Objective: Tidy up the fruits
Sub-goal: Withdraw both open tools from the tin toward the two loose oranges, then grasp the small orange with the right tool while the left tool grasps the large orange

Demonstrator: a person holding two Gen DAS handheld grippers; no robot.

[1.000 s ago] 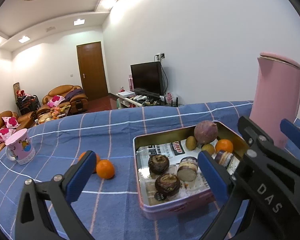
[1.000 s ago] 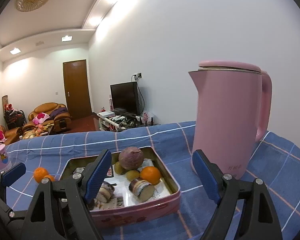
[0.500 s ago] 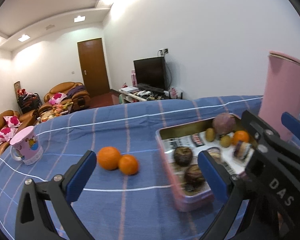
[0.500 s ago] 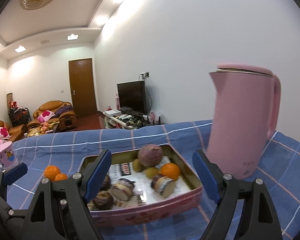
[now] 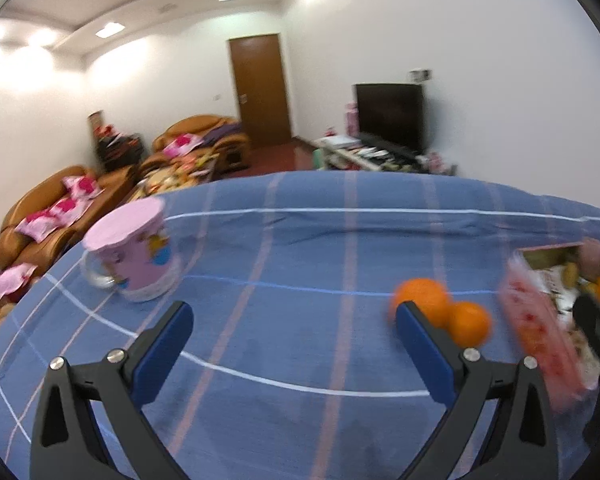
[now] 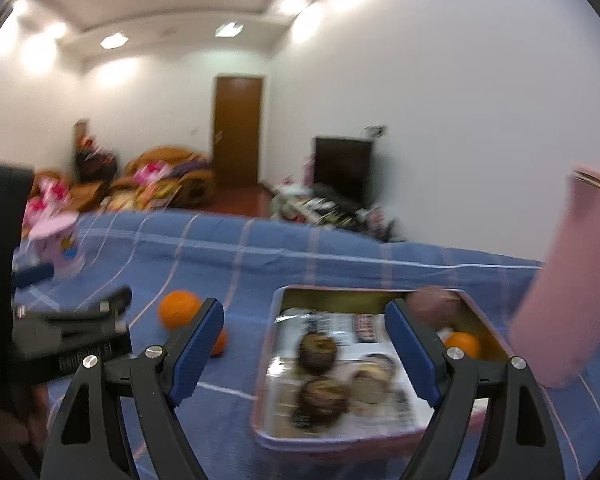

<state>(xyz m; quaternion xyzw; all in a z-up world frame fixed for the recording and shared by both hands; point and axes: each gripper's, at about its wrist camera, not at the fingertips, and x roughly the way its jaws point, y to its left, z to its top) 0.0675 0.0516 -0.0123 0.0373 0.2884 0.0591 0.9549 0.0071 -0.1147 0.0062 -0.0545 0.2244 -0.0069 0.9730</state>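
Observation:
Two oranges [image 5: 424,302] [image 5: 470,322] lie side by side on the blue checked tablecloth, just left of a pink tin [image 5: 540,332] holding several fruits. My left gripper [image 5: 294,338] is open and empty above the cloth; its right finger stands in front of the oranges. In the right wrist view the tin [image 6: 276,424] holds dark round fruits [image 6: 318,354], an orange [image 6: 462,344] and a purple fruit [image 6: 432,300]. The two loose oranges [image 6: 179,308] lie left of it. My right gripper [image 6: 304,350] is open and empty over the tin's near left part.
A pink mug [image 5: 134,256] stands at the left of the table. A tall pink kettle [image 6: 572,280] stands right of the tin. The left gripper's body [image 6: 60,344] shows at the left in the right wrist view. Sofas and a TV are behind the table.
Both grippers have swung to the left. The tin has slid toward the right edge in the left wrist view, and the oranges and mug now sit nearer the middle. Both grippers stay open.

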